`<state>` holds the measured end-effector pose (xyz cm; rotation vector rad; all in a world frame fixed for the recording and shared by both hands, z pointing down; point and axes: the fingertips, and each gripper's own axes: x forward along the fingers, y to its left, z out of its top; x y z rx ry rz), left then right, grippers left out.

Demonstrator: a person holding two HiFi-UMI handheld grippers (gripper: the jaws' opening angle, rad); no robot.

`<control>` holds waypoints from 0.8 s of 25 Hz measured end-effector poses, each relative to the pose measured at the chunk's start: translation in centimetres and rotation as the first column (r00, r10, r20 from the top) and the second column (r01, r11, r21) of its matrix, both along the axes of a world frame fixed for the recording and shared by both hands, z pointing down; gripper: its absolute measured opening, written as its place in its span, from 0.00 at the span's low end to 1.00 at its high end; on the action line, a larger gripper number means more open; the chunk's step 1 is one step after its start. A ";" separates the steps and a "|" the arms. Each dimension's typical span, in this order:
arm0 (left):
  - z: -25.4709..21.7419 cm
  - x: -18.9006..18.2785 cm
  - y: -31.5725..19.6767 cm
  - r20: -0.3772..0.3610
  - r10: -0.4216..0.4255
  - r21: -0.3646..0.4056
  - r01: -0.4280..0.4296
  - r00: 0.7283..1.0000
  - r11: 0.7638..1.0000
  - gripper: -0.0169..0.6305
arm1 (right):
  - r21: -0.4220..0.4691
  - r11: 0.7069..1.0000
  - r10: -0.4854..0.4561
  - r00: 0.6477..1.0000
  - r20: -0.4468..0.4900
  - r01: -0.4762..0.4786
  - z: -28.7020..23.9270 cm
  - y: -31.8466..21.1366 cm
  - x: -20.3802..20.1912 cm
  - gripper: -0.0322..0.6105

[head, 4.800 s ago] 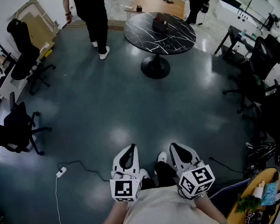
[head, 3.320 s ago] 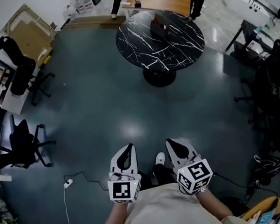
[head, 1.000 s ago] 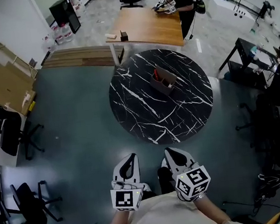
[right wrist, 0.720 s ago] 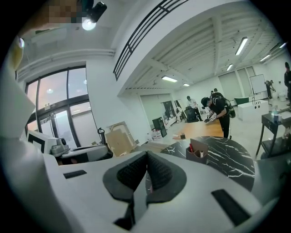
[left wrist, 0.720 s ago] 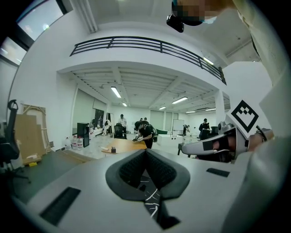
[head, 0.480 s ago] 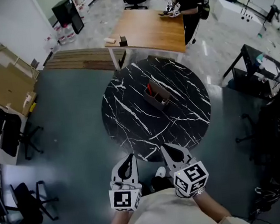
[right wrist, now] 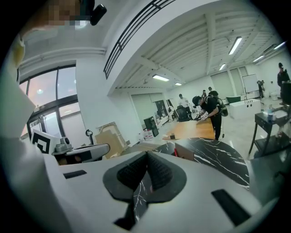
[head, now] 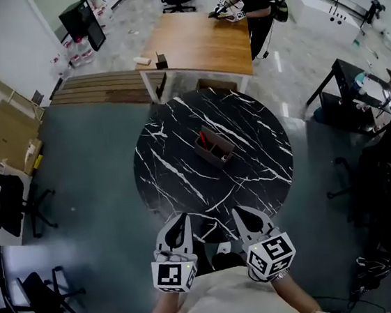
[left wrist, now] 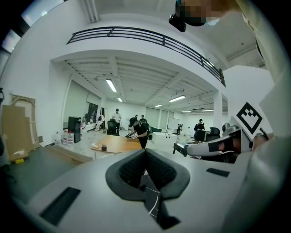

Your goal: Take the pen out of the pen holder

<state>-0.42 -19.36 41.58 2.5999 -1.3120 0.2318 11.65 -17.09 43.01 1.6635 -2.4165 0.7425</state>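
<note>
Both my left gripper (head: 181, 218) and right gripper (head: 239, 212) had jaws clenched, empty. The pen (head: 202, 137) stood in the pen holder (head: 216, 148) on the tabletop (head: 169, 173), well apart; probably light, stiff, pinchable near its top.

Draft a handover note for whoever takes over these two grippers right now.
Left gripper: jaws shut, empty, held close to the body by the near edge of the round black table.
Right gripper: jaws shut, empty, beside the left one.
Pen holder: near the table's middle, well apart from both grippers. The red pen stands in its far end.
Done: nothing; the pen is not yet out.
Left: reach the holder, open one gripper's jaws, grip the pen, lift it out.
</note>
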 end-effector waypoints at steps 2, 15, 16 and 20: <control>0.4 1.0 -2.8 -0.015 0.045 0.005 -0.045 0.999 0.999 0.05 | -0.016 0.999 0.048 0.999 -0.011 -0.048 0.7 -1.8 1.0 0.07; 6.4 4.8 -21.4 -0.108 0.345 -0.071 -0.354 0.932 0.933 0.05 | -0.171 0.941 0.285 0.957 -0.063 -0.291 5.3 -13.4 -0.5 0.07; 7.4 5.4 -22.9 -0.104 0.358 -0.086 -0.367 0.928 0.926 0.05 | -0.177 0.939 0.287 0.956 -0.065 -0.294 5.6 -14.2 -0.8 0.07; 12.0 8.3 -26.7 -0.165 0.398 -0.223 -0.427 0.903 0.876 0.20 | -0.215 0.920 0.322 0.945 -0.061 -0.328 7.0 -15.6 -1.1 0.07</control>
